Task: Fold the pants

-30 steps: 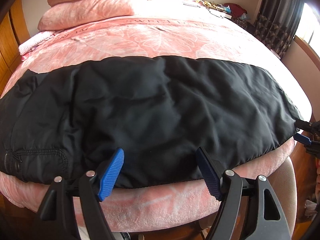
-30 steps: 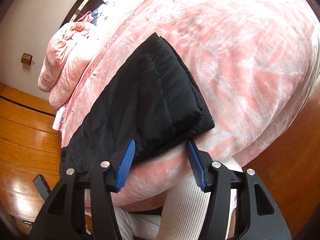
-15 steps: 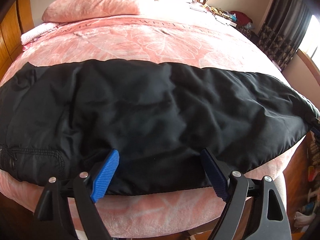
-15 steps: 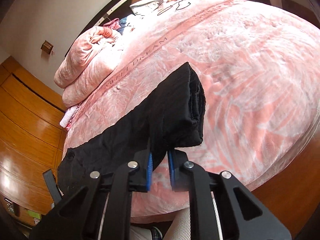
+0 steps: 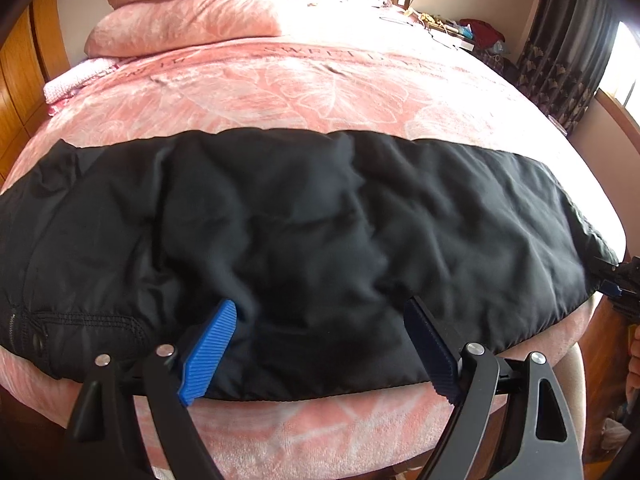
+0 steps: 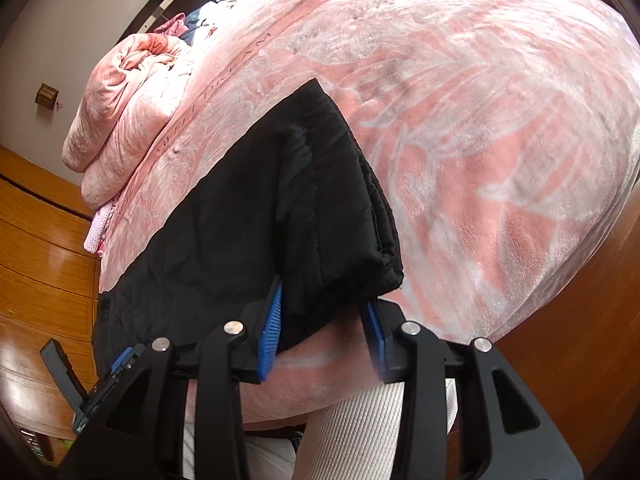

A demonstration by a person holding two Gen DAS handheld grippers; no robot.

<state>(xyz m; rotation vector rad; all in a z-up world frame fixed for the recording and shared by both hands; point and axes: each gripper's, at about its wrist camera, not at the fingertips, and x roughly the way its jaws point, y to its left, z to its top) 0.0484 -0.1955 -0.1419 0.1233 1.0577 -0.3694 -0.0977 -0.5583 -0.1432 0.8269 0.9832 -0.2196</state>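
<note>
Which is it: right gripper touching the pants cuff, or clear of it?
Touching. In the right wrist view the pants cuff sags between the open right gripper and covers one blue pad's tip.

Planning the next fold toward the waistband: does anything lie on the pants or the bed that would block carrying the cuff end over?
Nothing visible does. The black pants lie flat along the near edge of the pink bed with nothing on top. The stacked pink quilts sit far off at the head. The right claw straddles the cuff hem; the left claw stands open at the near edge.
</note>
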